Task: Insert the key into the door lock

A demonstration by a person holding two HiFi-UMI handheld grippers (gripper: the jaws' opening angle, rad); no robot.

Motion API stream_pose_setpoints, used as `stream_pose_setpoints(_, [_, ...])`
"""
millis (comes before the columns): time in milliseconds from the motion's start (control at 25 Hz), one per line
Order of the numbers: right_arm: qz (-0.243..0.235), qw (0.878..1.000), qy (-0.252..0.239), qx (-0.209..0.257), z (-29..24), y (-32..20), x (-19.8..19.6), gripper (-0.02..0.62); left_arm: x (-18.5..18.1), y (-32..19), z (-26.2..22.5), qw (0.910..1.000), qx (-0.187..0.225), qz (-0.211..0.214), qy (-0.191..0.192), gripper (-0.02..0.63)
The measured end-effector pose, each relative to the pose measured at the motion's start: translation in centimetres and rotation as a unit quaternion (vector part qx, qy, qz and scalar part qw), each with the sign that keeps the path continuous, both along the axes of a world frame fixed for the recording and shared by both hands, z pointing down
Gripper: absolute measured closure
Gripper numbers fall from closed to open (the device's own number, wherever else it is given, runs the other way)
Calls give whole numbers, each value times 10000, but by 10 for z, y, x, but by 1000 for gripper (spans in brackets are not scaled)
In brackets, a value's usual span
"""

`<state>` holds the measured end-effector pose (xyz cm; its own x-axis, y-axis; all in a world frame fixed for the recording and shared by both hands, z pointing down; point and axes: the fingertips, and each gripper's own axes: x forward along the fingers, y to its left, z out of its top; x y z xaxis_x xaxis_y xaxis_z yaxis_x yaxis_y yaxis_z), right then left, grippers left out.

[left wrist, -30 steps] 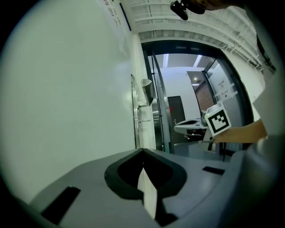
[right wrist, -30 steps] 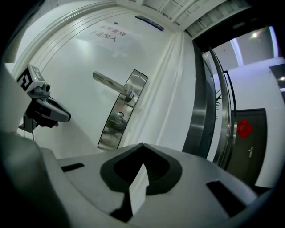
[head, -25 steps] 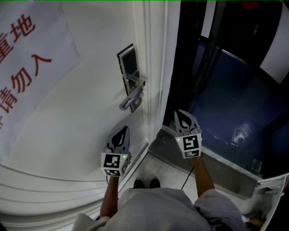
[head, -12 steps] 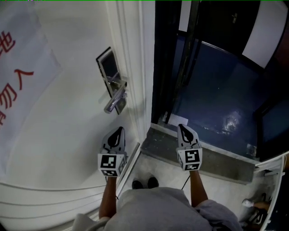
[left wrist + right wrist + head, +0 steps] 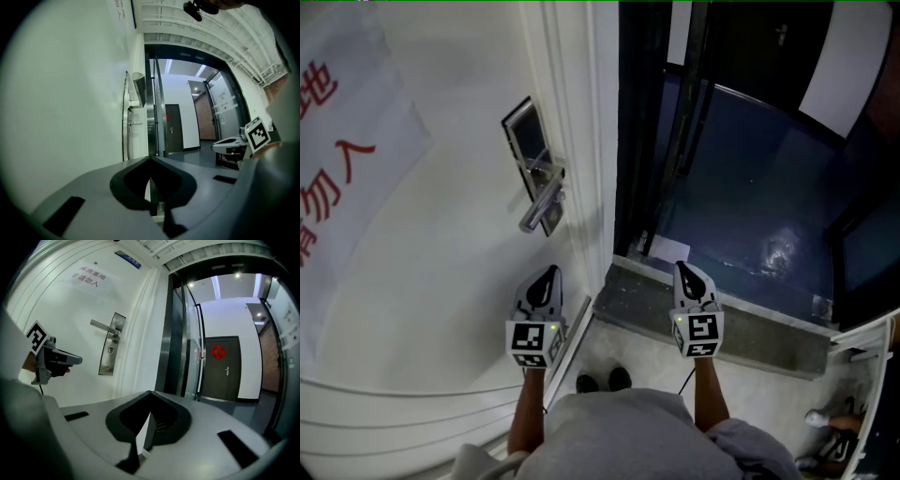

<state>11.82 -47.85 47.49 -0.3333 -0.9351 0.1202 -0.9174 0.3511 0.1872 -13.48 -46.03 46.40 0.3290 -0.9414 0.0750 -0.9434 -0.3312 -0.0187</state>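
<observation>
Beside the white door (image 5: 441, 281), the left tongs (image 5: 547, 277) are hovering below the lock (image 5: 531, 150) and its handle (image 5: 540, 208), with their jaws closing tip to tip. Over the grey threshold (image 5: 750, 328) of the open doorway (image 5: 741, 206), the right tongs (image 5: 688, 272) are pointing forward, likewise pinching shut. They are staying well apart from the lock, whose keyhole (image 5: 110, 349) is sitting just under the handle.

Left claw (image 5: 547, 274) and right claw (image 5: 686, 271) outstretched, jaws together.
</observation>
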Motion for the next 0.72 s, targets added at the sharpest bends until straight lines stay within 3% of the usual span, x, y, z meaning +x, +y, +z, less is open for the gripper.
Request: stream_pose_setpoints(720, [-51, 10000, 33, 6, -1, -3, -12, 574, -2, -3, 7, 9999, -50, -15, 89, 589])
